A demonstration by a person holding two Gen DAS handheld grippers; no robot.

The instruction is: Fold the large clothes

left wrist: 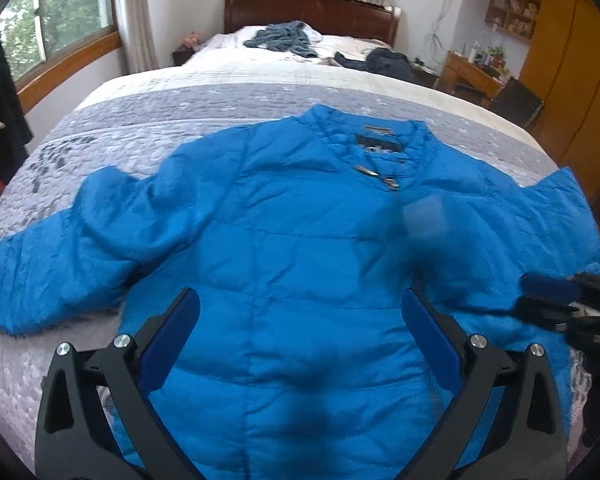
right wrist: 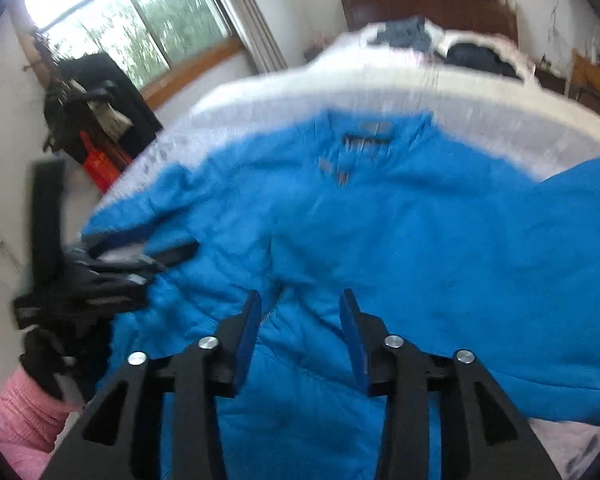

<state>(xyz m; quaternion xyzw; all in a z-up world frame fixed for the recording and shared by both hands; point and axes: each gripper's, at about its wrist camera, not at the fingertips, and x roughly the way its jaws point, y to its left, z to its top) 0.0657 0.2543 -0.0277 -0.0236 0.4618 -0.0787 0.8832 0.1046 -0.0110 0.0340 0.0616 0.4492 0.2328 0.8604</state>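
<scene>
A bright blue puffer jacket (left wrist: 292, 232) lies flat, front up, on the bed, collar toward the headboard and both sleeves spread outward. My left gripper (left wrist: 300, 308) hovers above its lower middle, open wide, with nothing between the blue pads. The right gripper (left wrist: 548, 300) shows at the right edge over the jacket's right side. In the right wrist view the jacket (right wrist: 400, 232) is blurred by motion, and my right gripper (right wrist: 300, 308) hangs open over it near the zip line, empty. The left gripper (right wrist: 140, 256) appears at the left there, held by a gloved hand with a pink sleeve (right wrist: 16, 412).
The bed's grey and white quilt (left wrist: 148, 120) extends to a dark wooden headboard (left wrist: 308, 12). A grey-blue garment (left wrist: 280, 40) and a dark garment (left wrist: 384, 60) lie near the pillows. A wooden desk (left wrist: 472, 76) and yellow wardrobe stand right; windows and a clothes rack (right wrist: 92, 96) stand left.
</scene>
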